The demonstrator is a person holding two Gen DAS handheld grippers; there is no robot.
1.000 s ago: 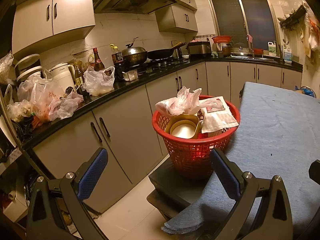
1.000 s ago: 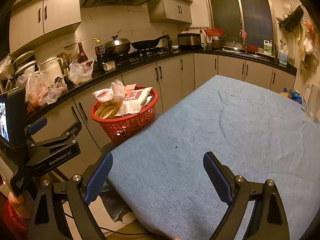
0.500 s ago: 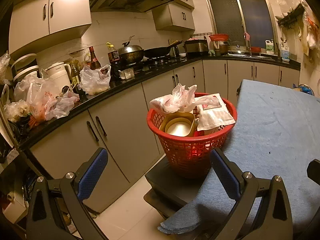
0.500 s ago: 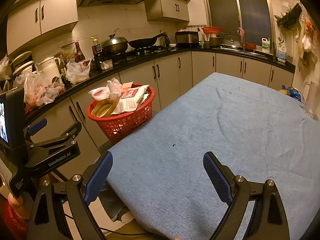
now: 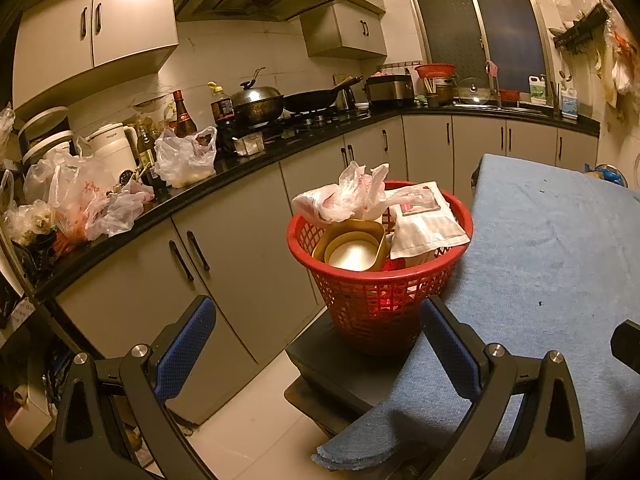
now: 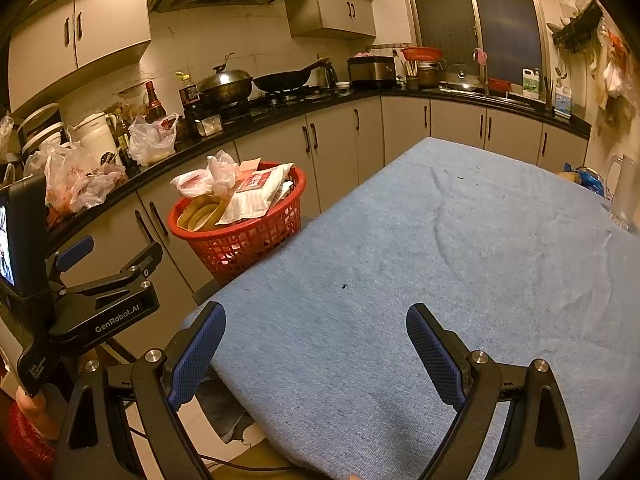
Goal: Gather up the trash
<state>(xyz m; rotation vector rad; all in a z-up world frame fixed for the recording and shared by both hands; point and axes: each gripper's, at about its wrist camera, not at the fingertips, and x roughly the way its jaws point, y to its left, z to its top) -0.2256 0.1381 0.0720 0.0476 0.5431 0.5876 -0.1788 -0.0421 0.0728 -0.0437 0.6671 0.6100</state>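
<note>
Landmark: red mesh basket point(image 5: 380, 276), which stood on a dark low stand point(image 5: 340, 364) beside the blue-covered desk point(image 5: 560, 248).

Left of the basket: a black kitchen counter point(image 5: 224, 172) carried crumpled plastic bags point(image 5: 84, 200), a white electric kettle point(image 5: 114, 148), dark sauce bottles point(image 5: 183, 114) and a white bag point(image 5: 186, 158). Beyond the basket and to its left, a lidded wok point(image 5: 258, 102) and a black pan point(image 5: 312, 100) sat on the stove.

In the basket: a crumpled pink-white plastic bag point(image 5: 352, 196) on top at the left, a yellow-rimmed tub point(image 5: 352, 246) beneath it, and a white printed packet point(image 5: 424, 224) leaning over the right rim. Trash filled it above the rim.

Left claw point(image 5: 316, 356): spread wide, nothing between its blue pads point(image 5: 184, 348), held short of the basket and above the floor and the stand.

Right of the basket: the desk's blue cloth, wrinkled, with a few small dark specks point(image 6: 344, 287). A clear glass jug point(image 6: 622, 194) stood at its far right edge.

Right claw point(image 6: 316, 352): spread wide and empty, held over the near end of the desk, well apart from the basket point(image 6: 240, 228).
</note>
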